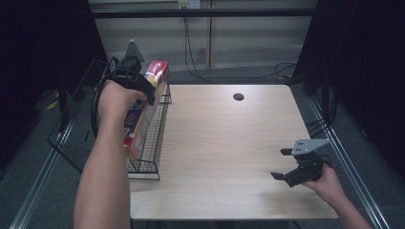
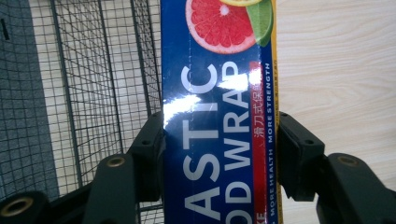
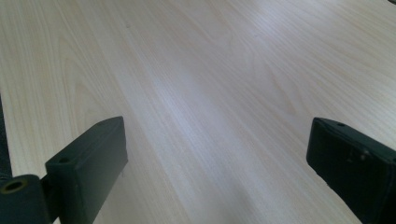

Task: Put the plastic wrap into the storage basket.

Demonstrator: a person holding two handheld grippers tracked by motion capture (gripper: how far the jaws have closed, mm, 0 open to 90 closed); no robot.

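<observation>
One box [image 2: 218, 121] lettered "ASTIC … OD WRAP", clamped by left claw [image 2: 219, 154] over wire basket [image 1: 152, 143], 9 o'clock; right claw [image 1: 285, 164] released, 4 o'clock on tabletop [image 1: 224, 143].

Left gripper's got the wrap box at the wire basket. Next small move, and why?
Probably lower it a little further into the wire basket: the left gripper is shut on the plastic wrap box, which stands tilted with its top above the rim. Right gripper is open, away.
</observation>
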